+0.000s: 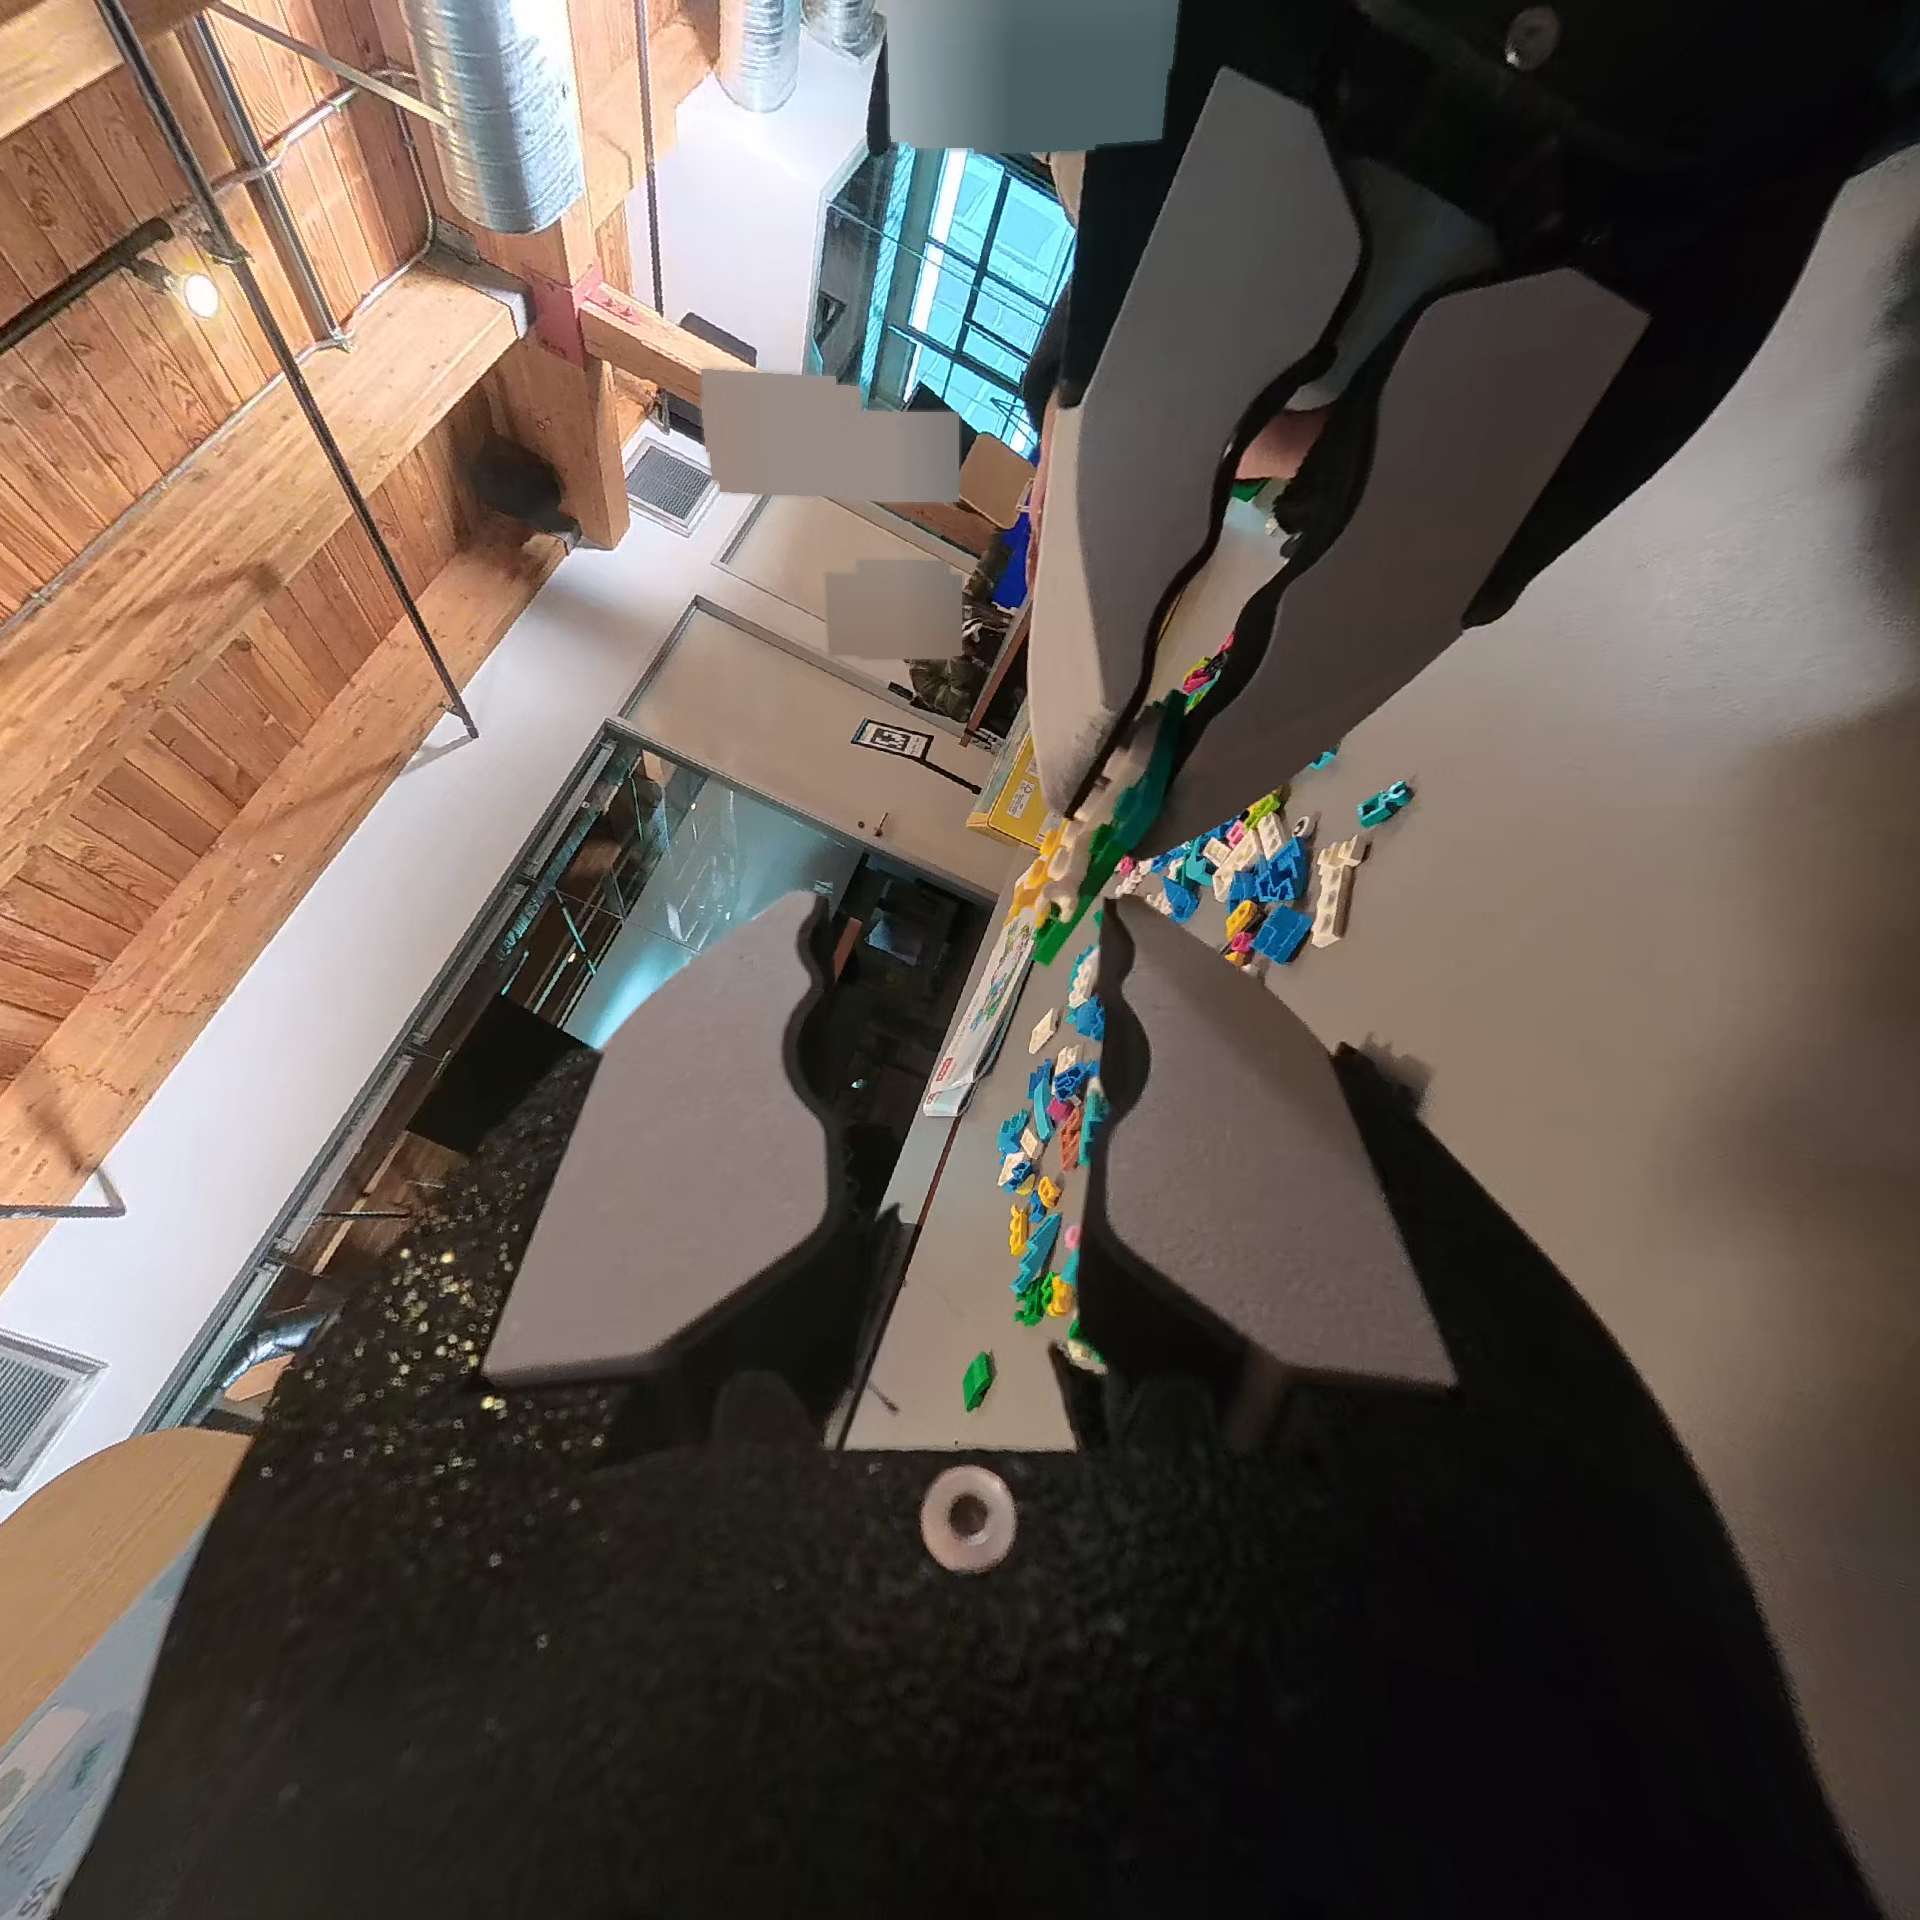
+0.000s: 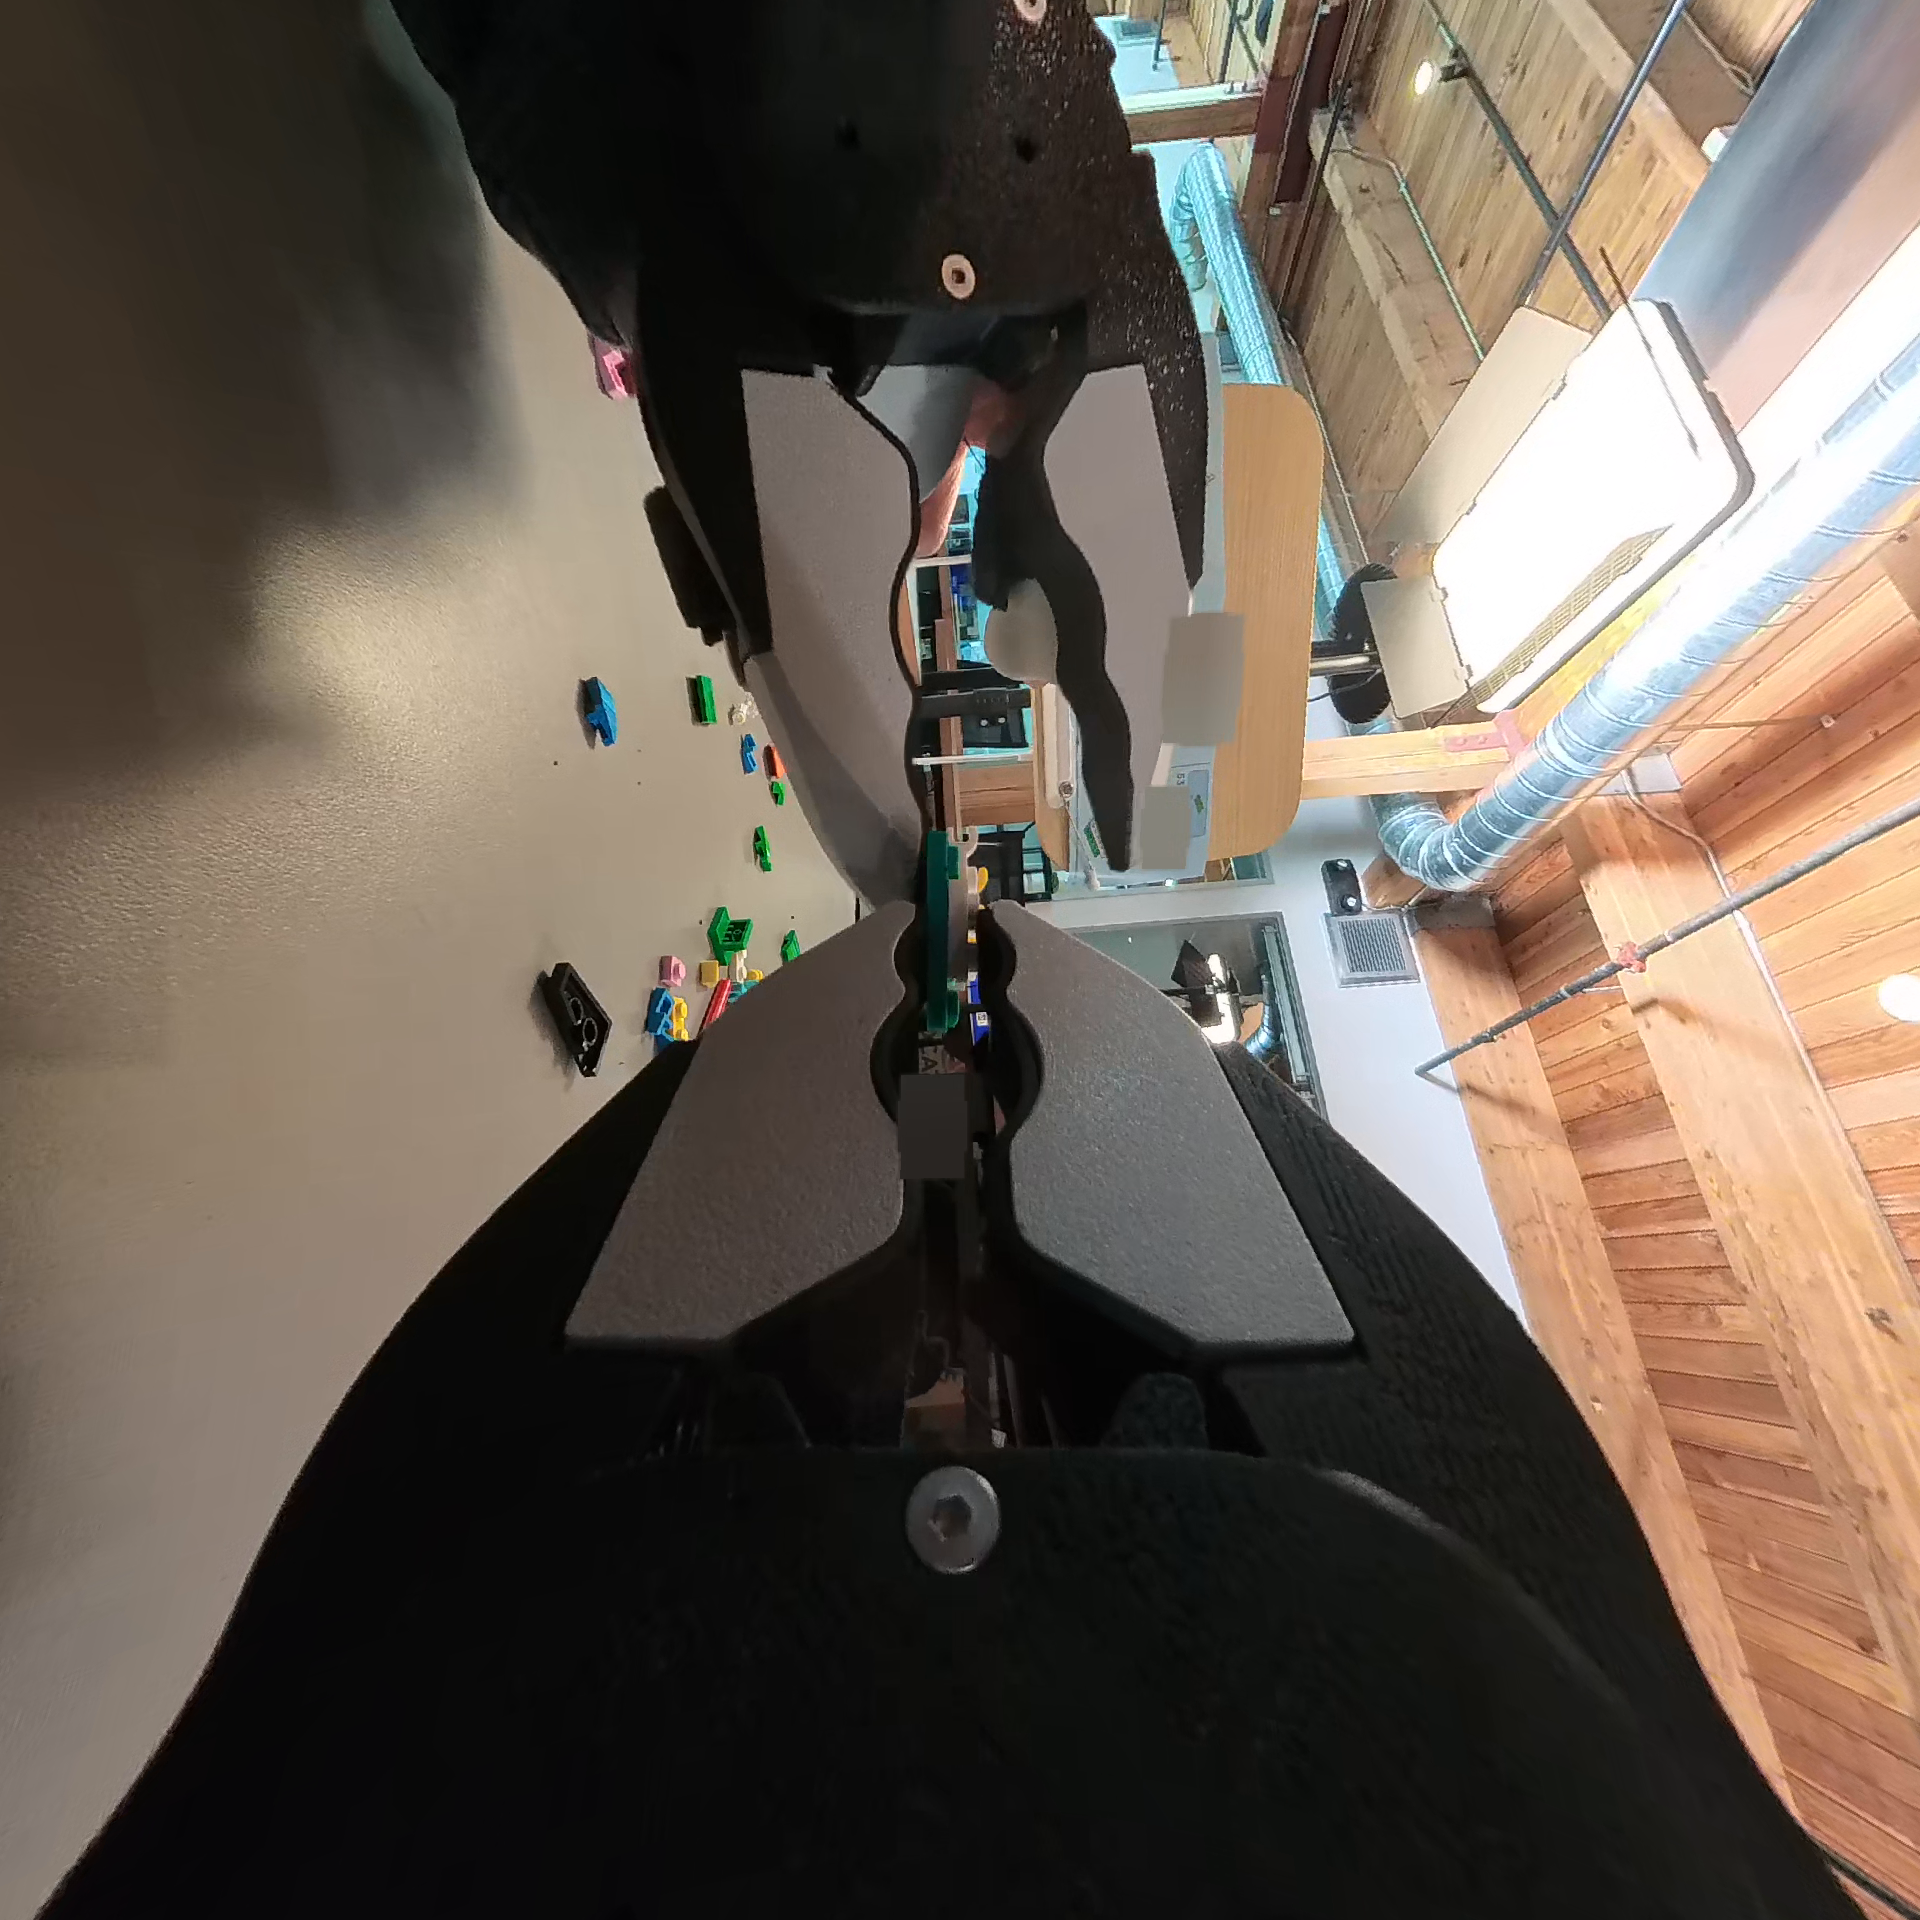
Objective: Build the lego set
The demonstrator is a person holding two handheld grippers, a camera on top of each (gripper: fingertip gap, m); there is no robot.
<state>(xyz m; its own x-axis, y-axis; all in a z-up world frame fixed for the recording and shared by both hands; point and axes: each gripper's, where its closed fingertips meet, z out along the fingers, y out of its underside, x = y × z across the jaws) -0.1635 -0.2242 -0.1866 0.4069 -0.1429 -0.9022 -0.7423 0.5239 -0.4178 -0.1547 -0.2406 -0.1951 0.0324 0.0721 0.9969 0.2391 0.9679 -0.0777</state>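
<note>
Right wrist view, green plate (image 2: 942,925) betw right tongs (image 2: 951,920)

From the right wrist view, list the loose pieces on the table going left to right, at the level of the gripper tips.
Black piece → pink brick → yellow brick → green brick.
</note>
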